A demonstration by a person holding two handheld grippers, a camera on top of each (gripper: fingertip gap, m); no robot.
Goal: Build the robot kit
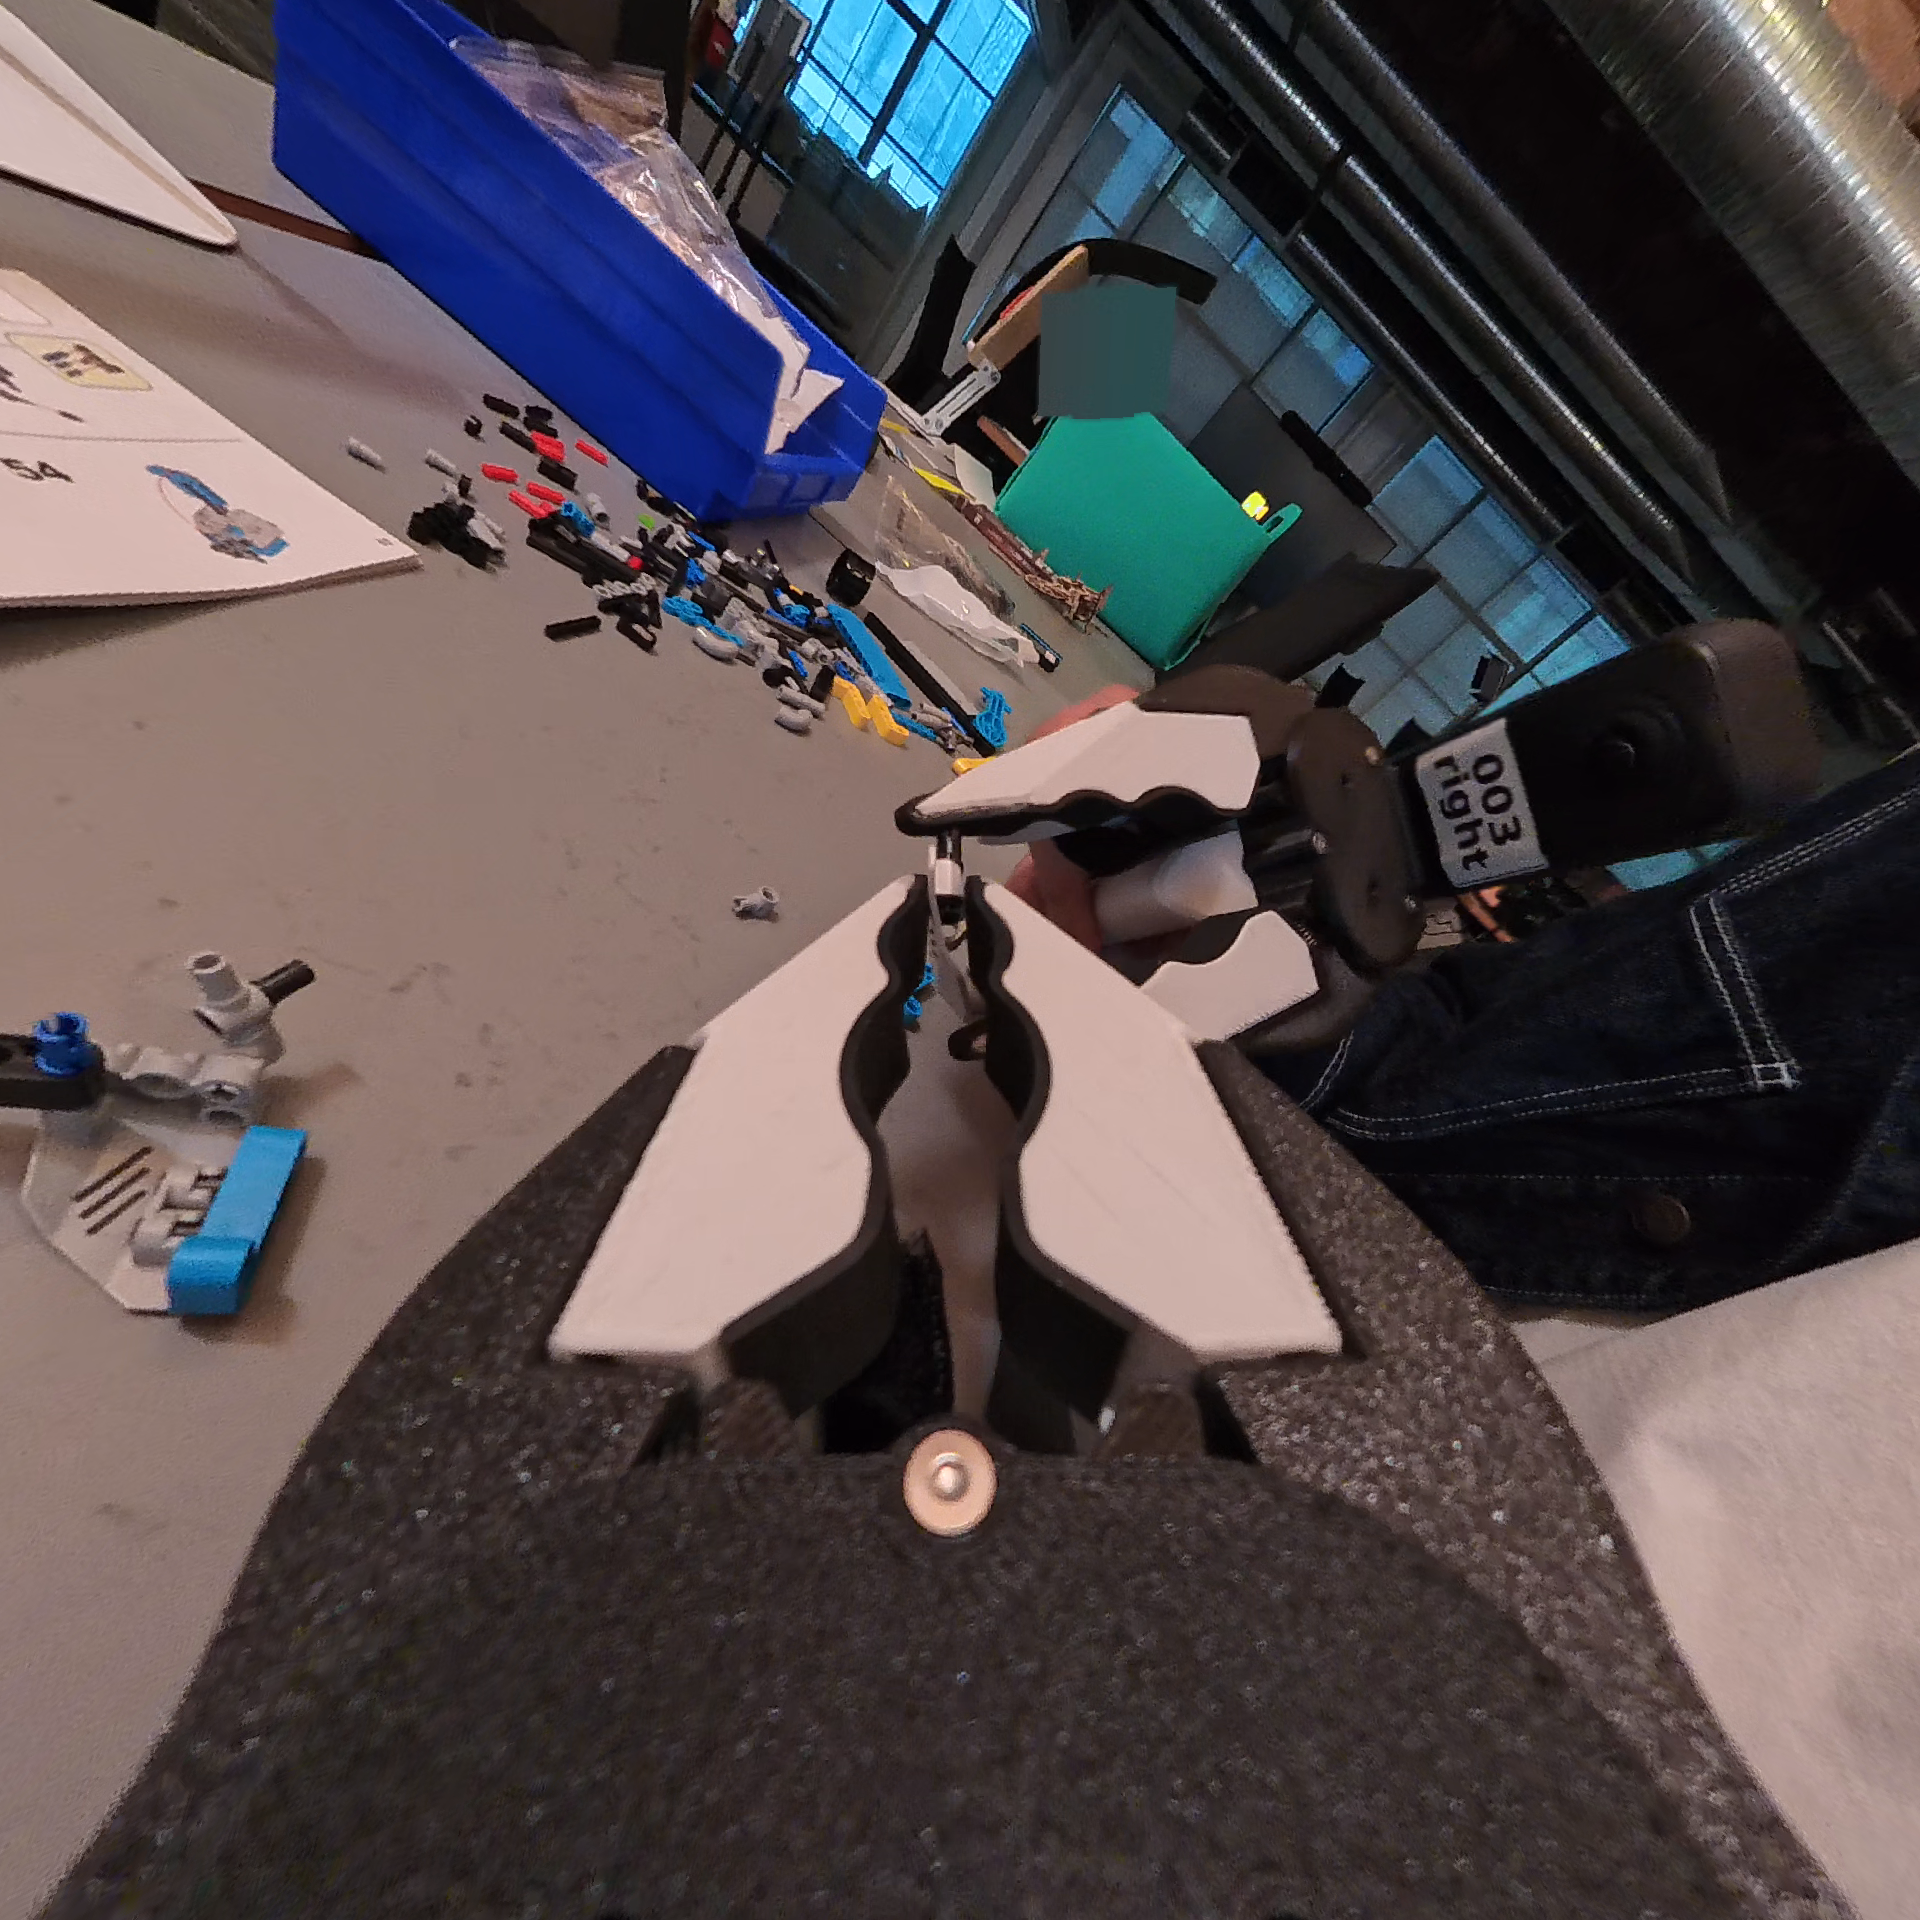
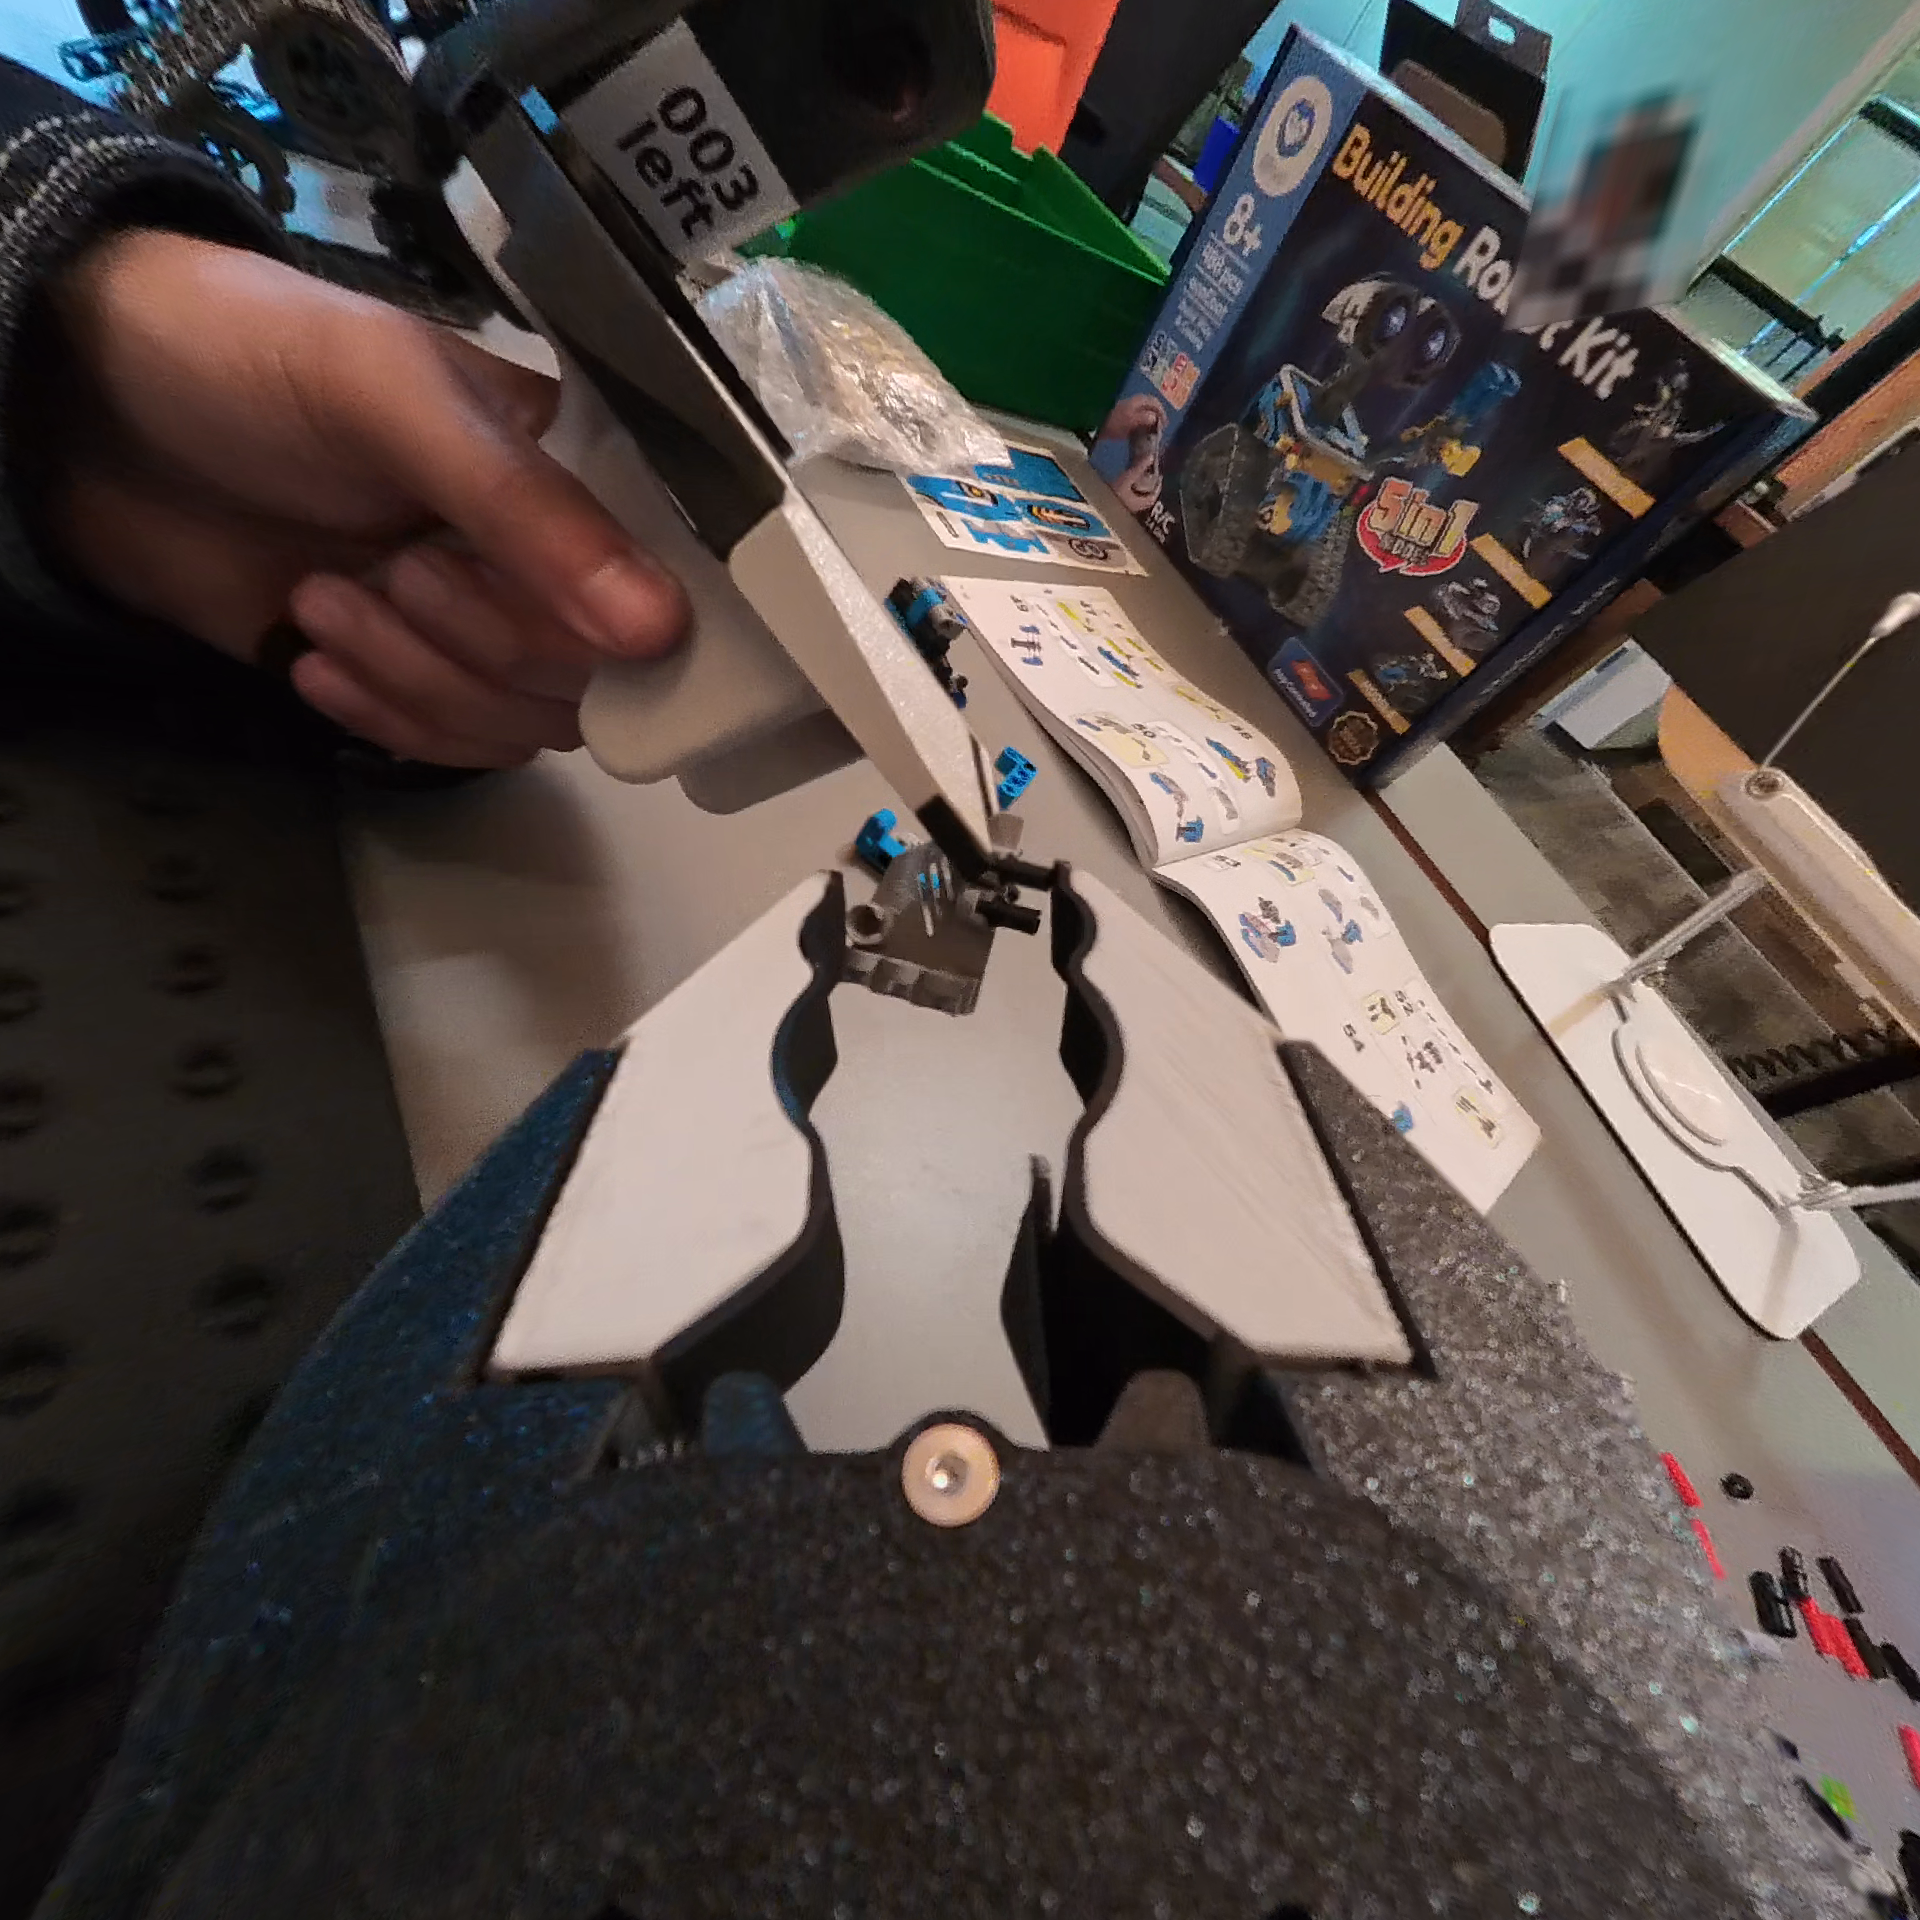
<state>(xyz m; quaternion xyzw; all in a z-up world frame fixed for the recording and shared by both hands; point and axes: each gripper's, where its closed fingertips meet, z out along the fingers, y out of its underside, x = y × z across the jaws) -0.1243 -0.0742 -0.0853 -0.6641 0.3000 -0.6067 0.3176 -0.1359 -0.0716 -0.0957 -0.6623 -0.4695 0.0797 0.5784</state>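
2 grippers, tips meeting above the desk. Left gripper nearly shut, pinching 1 small white-and-black piece. Right gripper open wide, w/ 1 small grey brick build sitting between its fingers; can't tell if touching. 1 blue bin at back, w/ a big scatter of tiny black, blue, red & yellow bricks in front. 1 half-made grey & blue model to the left. 1 open booklet, 1 sticker sheet & 1 kit box nearby. 1 green bin behind.
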